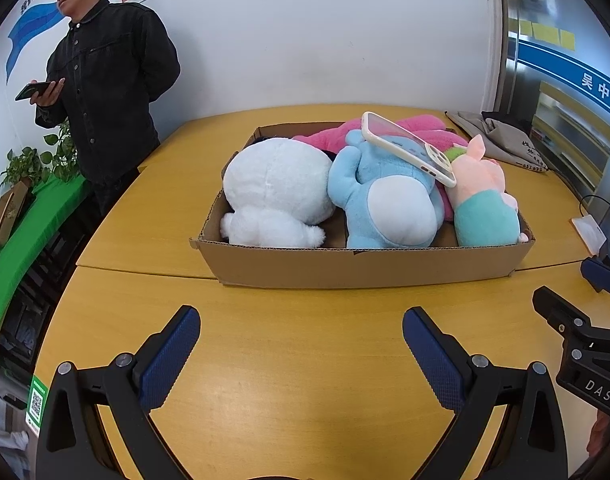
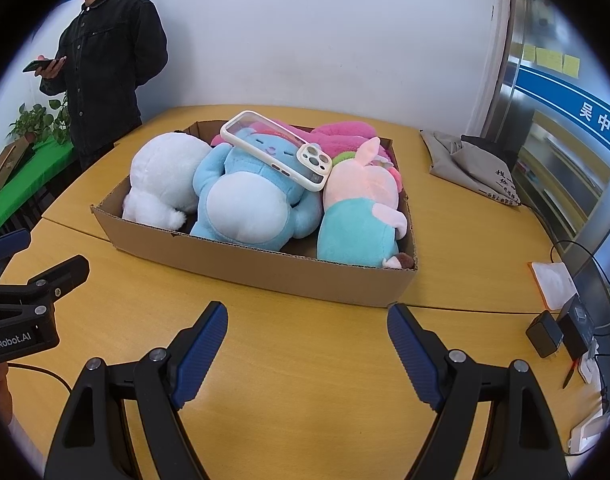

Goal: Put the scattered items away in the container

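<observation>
A shallow cardboard box (image 1: 365, 268) (image 2: 233, 258) stands on the yellow table. In it lie a white plush (image 1: 277, 192) (image 2: 165, 178), a blue plush (image 1: 389, 204) (image 2: 245, 204), a pink-and-teal plush (image 1: 485, 204) (image 2: 357, 216) and a bright pink plush (image 1: 405, 128) (image 2: 345, 130) at the back. A phone in a white case (image 1: 409, 148) (image 2: 277, 148) rests slanted on top of the blue plush. My left gripper (image 1: 301, 344) hovers open over bare table in front of the box. My right gripper (image 2: 307, 336) is open too, with nothing between its fingers.
A person in a dark jacket (image 1: 105, 80) (image 2: 109, 64) stands at the table's far left holding a phone. A grey cloth bag (image 1: 501, 140) (image 2: 473, 164) lies at the back right. Chargers and cables (image 2: 565, 332) sit at the right edge. Plants (image 1: 37, 160) stand at the left.
</observation>
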`<action>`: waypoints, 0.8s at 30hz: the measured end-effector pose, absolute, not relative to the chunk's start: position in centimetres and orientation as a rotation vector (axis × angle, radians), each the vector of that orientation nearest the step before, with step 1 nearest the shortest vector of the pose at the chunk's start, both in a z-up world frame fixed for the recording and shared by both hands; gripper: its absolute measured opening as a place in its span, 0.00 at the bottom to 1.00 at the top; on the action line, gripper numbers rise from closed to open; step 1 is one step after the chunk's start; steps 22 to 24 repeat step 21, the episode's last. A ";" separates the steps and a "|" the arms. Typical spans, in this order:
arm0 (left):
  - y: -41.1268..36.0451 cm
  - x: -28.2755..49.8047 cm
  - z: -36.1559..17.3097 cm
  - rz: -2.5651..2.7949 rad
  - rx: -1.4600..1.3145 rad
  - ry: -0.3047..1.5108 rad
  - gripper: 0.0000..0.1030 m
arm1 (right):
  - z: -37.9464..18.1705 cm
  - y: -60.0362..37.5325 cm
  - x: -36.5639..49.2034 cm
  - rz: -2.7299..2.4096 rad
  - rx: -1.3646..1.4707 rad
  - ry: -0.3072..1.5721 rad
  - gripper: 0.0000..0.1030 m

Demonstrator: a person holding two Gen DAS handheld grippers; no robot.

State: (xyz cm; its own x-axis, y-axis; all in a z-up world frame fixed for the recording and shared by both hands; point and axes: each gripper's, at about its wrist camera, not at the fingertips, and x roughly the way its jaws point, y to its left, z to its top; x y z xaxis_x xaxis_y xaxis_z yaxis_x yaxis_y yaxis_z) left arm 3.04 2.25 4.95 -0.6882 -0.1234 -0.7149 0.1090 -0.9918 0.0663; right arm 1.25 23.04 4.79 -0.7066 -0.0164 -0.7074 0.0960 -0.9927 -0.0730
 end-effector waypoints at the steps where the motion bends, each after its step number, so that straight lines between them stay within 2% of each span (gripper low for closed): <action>1: 2.3 3.0 4.9 -2.777 1.181 -0.024 0.99 | 4.8 23.1 1.2 -2.842 1.177 0.161 0.80; 24: 2.7 3.4 4.9 -2.833 1.188 0.020 1.00 | 4.6 22.9 0.7 -2.838 1.179 0.153 0.80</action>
